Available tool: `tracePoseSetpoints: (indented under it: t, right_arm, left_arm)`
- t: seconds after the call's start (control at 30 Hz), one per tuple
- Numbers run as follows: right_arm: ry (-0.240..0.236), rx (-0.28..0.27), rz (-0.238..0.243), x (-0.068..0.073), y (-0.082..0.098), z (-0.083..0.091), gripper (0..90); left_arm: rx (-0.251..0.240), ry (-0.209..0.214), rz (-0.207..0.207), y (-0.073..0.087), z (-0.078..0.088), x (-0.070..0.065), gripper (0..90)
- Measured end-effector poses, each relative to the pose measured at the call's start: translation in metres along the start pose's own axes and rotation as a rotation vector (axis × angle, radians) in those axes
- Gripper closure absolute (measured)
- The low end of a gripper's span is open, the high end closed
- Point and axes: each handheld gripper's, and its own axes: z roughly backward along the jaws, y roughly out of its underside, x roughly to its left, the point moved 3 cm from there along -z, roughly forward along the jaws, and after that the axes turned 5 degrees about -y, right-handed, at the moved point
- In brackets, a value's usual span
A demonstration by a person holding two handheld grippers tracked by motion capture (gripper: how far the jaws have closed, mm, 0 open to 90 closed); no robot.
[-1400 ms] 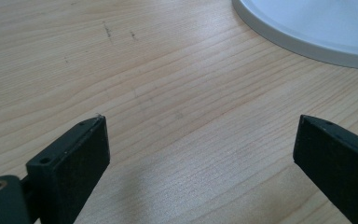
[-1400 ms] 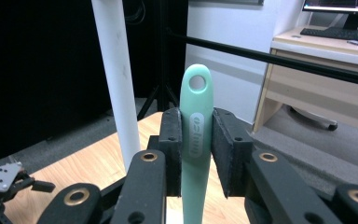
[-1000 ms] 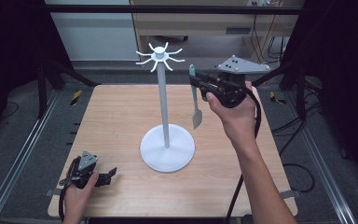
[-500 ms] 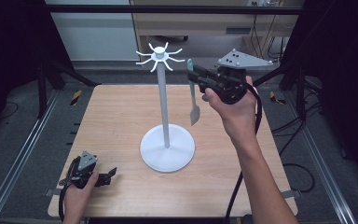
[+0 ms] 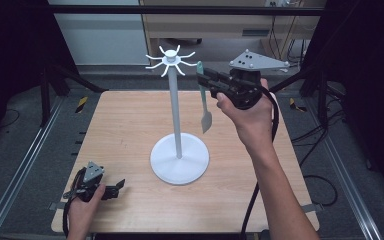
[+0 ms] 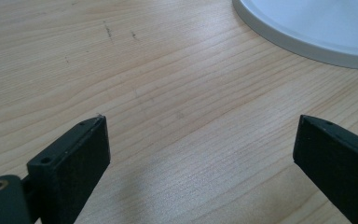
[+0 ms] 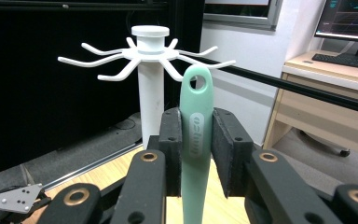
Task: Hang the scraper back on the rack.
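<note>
We pinched the green spatula (image 5: 203,100) in our right gripper (image 5: 206,79), just right of the white hook stand (image 5: 176,120). Our left gripper (image 5: 119,186) rested near-left, jaws spread.

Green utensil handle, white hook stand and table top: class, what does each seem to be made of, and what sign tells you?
Green utensil handle: likely matte plastic or silicone, with moulded lettering and a hanging hole.
White hook stand: smooth plastic or painted metal, evenly white; hard to settle.
Table top: pale wood or wood-look laminate, with visible grain lines.
</note>
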Motion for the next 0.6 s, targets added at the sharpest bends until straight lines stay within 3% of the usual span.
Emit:
tracePoseSetpoints:
  t: [0.6]
  right_arm:
    - [-0.03,0.022,-0.006,-0.0005,-0.0016,-0.0073,74.5]
  left_arm:
    - [-0.001,-0.001,-0.002,-0.0001,-0.0005,-0.0007,3.3]
